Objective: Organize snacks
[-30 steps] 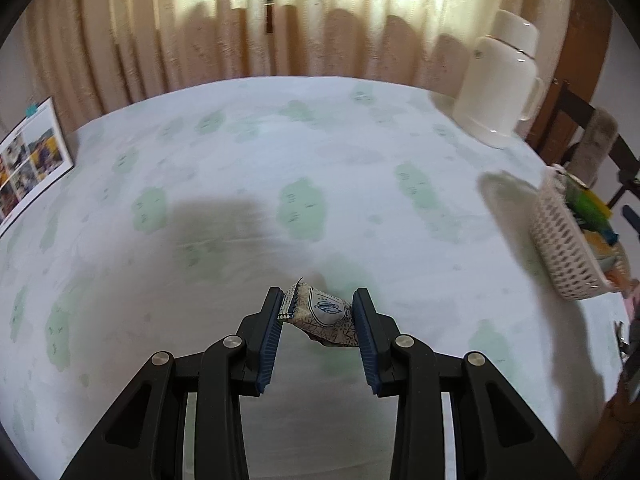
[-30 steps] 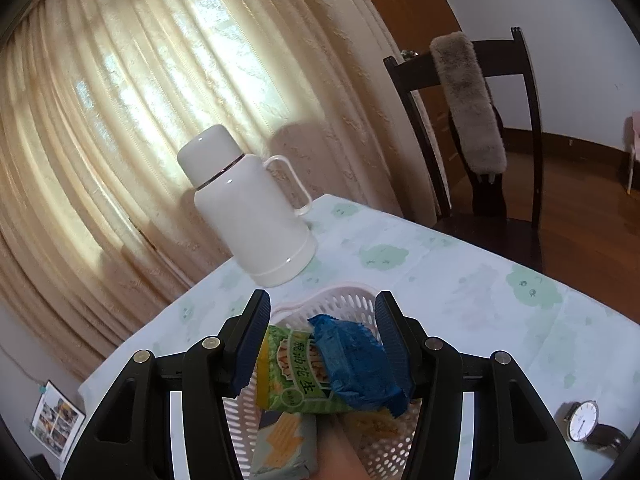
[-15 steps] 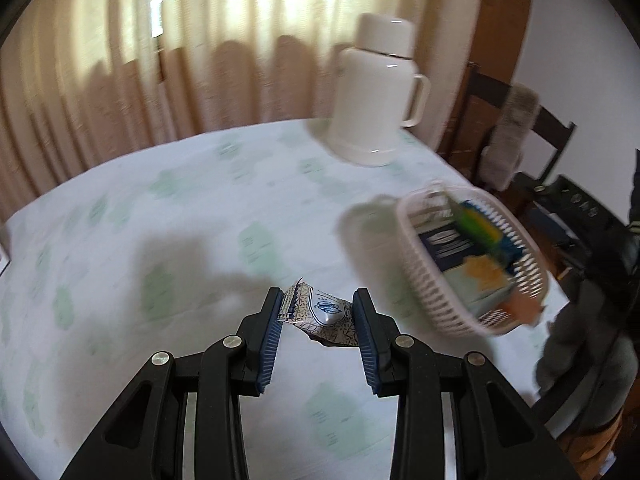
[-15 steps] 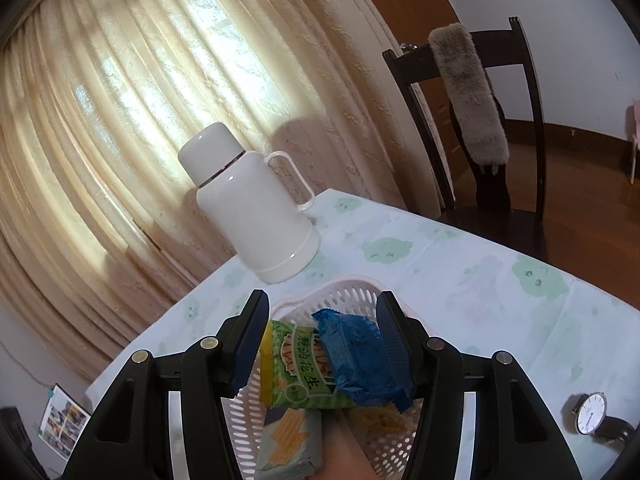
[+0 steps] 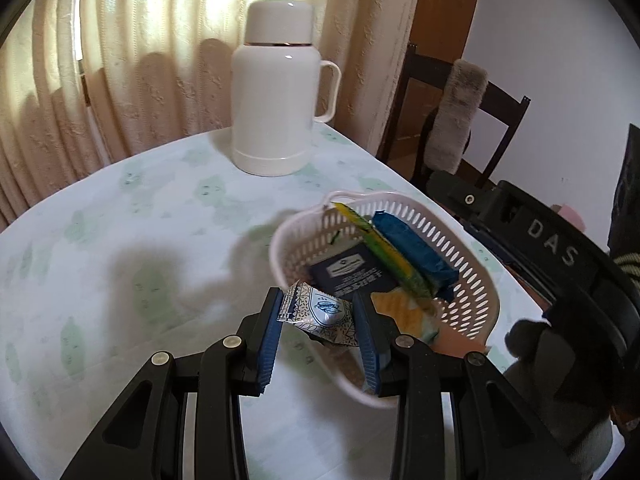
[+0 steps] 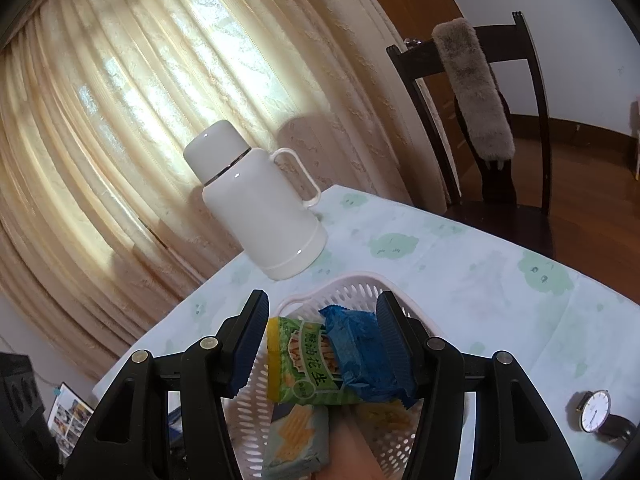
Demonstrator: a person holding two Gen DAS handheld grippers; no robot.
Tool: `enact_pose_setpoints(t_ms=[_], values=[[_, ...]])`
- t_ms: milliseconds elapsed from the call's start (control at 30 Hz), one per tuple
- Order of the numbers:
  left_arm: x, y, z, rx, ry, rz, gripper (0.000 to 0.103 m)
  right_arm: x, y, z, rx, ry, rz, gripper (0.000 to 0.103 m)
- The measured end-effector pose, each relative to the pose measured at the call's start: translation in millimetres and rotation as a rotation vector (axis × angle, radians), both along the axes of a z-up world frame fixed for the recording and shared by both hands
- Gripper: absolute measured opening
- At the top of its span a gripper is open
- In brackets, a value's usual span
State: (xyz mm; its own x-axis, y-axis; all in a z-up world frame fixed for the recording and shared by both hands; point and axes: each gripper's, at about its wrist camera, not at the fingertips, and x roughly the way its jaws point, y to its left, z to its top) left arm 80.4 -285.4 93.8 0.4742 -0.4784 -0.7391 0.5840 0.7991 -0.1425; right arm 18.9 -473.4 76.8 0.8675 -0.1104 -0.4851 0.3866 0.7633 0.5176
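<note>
Fingers (image 5: 362, 320) of our left gripper (image 5: 320, 322) clamp the light, crinkly snack packet (image 5: 320, 314) midway; we squeeze gently.

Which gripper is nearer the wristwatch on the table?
Right. The right gripper is over the basket, with the wristwatch just beside it; the left gripper is at the basket's opposite side.

A glossy white flask (image 5: 279, 92) stands on the matt, green-printed cloth tabletop (image 5: 120, 240). The perforated white plastic basket (image 5: 472, 248) holds crinkly foil snack packets (image 6: 360, 356).
</note>
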Motion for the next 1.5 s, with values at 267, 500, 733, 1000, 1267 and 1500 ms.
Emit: enact_pose_setpoints(t_ms=[267,500,733,1000,1267,1500], values=[[6,4,-7,-0.026,0.002,0.03,0.056,2,4,1,-0.001,0.007,0.009,0.058],[4,26,-6,0.021,-0.033,0.139,0.065,-1,0,1,0.012,0.008,-0.024,0.072],[-11,45,-6,0.159,-0.141,0.271,0.077,-3,-13,-5,0.058,0.025,-0.053,0.086],[-16,61,-1,0.248,-0.238,0.353,0.086,9,-19,-13,0.138,0.075,0.095,0.094],[-15,66,4,0.252,-0.267,0.378,0.086,-11,-18,-17,0.119,0.016,0.087,0.095],[-18,67,7,0.267,-0.299,0.386,0.086,-36,-7,-22,0.067,-0.054,0.115,0.095]])
